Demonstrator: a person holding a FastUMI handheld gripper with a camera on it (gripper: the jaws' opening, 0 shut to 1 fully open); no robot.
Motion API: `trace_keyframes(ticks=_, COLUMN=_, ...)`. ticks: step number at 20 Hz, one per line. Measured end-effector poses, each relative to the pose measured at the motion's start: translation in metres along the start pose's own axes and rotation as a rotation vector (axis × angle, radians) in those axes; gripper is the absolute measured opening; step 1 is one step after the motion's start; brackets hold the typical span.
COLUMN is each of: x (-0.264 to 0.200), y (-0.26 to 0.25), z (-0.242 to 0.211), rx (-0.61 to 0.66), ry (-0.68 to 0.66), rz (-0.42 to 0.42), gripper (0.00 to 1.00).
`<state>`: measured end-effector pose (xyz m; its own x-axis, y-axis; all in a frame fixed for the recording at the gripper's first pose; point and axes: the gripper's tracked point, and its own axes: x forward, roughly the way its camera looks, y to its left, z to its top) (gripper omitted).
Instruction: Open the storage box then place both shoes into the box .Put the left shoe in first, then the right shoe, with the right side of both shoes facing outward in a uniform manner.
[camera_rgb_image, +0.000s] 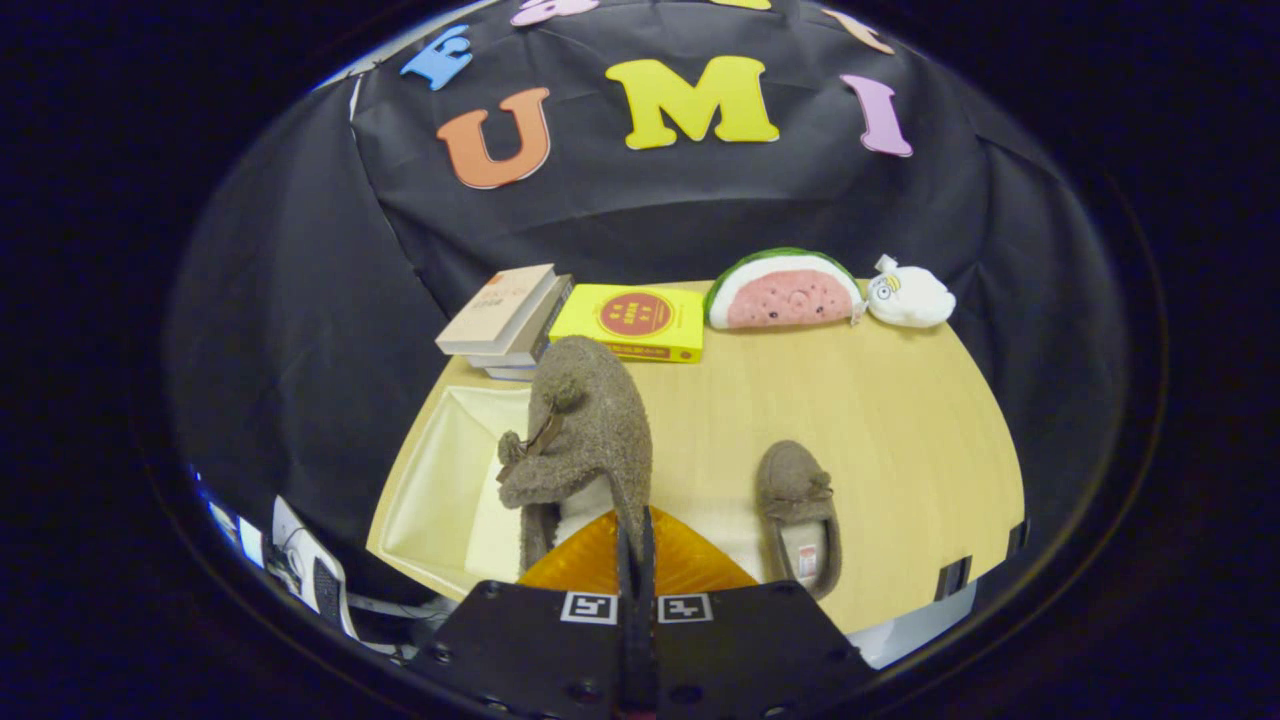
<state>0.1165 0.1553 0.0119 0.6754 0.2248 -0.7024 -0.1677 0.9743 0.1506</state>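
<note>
Gripper: your gripper (636, 545) is clamped on the collar of a brown fuzzy shoe (585, 430), both fingers (628, 560) pressed close with almost no gap, the shoe hanging toe-up just ahead of them.

Storage box: lid off, the cream box (440, 480) sits open at the worktop's left edge, partly behind and below the held shoe, which hangs over its right side.

Held shoe: plush, soft-sided, with a small bow on the upper; pinched at one thin edge, it would likely sag and swing.

Risk, grip: hold that thin and the fabric could slip free before the shoe is inside.

Risk, facing: whether this is the left shoe cannot be told from here; drop it turned the wrong way and the pair won't match.

Risk, box: a swinging toe could catch the box wall and push the light box toward the worktop (880, 420) edge.

Second shoe: its twin (798, 515) lies flat on the worktop to the right of your fingers, toe pointing away, pale lining showing at the opening.

Background: books (505, 315), a yellow box (630, 320), a watermelon plush (785, 290) and a white plush (908, 296) line the far edge.
</note>
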Motion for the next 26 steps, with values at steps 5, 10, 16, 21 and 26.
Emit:
trace_keyframes(ticks=5, x=0.028, y=0.074, z=-0.005, rx=-0.001, ry=0.023, rz=0.045, gripper=0.00)
trace_keyframes(ticks=10, x=0.092, y=0.123, z=-0.038, rx=0.070, ry=0.103, rz=0.048, gripper=0.00)
trace_keyframes(ticks=16, x=0.164, y=0.152, z=-0.095, rx=0.138, ry=0.240, rz=0.025, gripper=0.00)
trace_keyframes(ticks=21, x=0.185, y=0.163, z=-0.116, rx=0.089, ry=0.294, rz=-0.022, gripper=0.00)
trace_keyframes(ticks=26, x=0.166, y=0.169, z=-0.103, rx=-0.008, ry=0.232, rz=0.017, gripper=0.39)
